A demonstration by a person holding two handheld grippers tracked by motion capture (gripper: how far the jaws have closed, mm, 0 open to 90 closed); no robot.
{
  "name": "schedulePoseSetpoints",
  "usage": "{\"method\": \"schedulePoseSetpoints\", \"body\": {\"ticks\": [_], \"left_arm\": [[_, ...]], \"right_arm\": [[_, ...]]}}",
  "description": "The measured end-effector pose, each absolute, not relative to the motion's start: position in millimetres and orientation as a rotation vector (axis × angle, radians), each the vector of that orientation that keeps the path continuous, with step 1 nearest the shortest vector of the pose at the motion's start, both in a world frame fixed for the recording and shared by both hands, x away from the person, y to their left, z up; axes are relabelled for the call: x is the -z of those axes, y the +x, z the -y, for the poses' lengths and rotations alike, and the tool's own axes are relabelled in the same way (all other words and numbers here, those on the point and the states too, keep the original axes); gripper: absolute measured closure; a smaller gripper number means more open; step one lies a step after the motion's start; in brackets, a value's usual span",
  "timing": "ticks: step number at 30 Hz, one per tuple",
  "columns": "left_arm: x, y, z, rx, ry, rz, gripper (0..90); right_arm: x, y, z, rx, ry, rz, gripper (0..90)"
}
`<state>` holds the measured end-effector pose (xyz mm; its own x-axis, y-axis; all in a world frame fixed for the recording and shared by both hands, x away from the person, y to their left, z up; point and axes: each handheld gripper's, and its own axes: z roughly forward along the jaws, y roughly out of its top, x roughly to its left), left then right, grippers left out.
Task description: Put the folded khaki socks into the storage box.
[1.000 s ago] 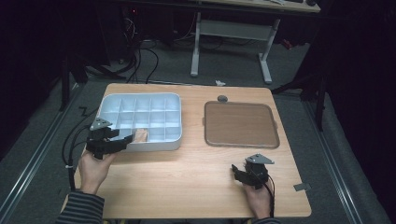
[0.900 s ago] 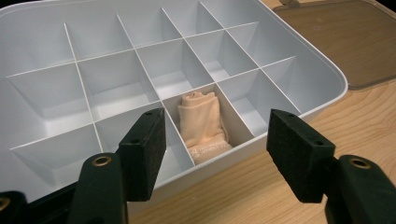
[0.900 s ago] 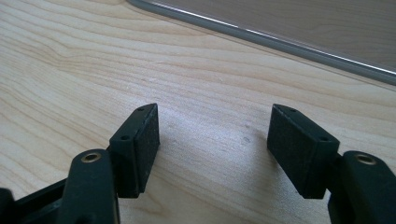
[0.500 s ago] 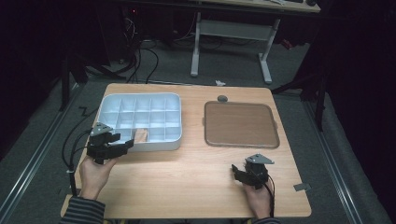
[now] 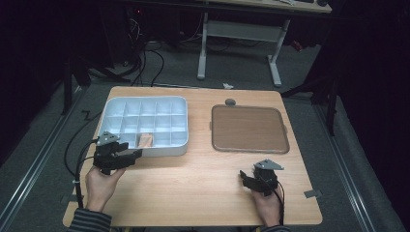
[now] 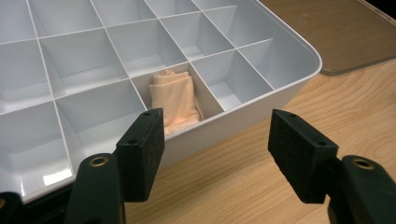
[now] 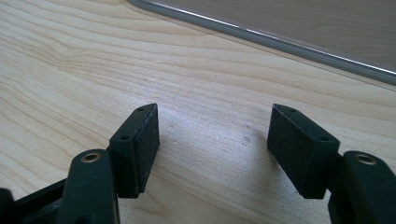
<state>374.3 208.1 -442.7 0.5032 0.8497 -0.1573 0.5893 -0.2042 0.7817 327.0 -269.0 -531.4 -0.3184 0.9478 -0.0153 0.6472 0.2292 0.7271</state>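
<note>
A white tray (image 5: pixel 111 108) divided into several compartments lies on the left half of the wooden table. A folded peach cloth (image 5: pixel 145 140) lies in a front-row compartment, seen close up as the cloth (image 6: pixel 176 95) behind the tray's front wall (image 6: pixel 261 100). My left gripper (image 5: pixel 135 154) hovers just in front of that wall, open, with nothing between its jaws (image 6: pixel 217 140). My right gripper (image 5: pixel 244 178) rests low over bare wood near the front right, open and empty (image 7: pixel 212 144).
A flat brown lid (image 5: pixel 249 128) with a grey rim lies right of the tray; its edge (image 7: pixel 303 39) runs just beyond the right gripper. A small grey piece (image 5: pixel 230 102) sits behind it. Desk legs and cables stand past the far edge.
The left gripper has drawn back a little from the tray toward the table's near edge. The cloth stays in its compartment. The right gripper has not moved.
</note>
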Motion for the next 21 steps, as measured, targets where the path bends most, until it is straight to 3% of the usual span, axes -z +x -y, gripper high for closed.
{"method": "schedulePoseSetpoints", "body": {"ticks": [21], "left_arm": [[454, 365, -198, -0.34, 1.908, -1.159, 35.0]], "right_arm": [[531, 327, 269, -0.869, 1.461, -2.049, 34.2]]}}
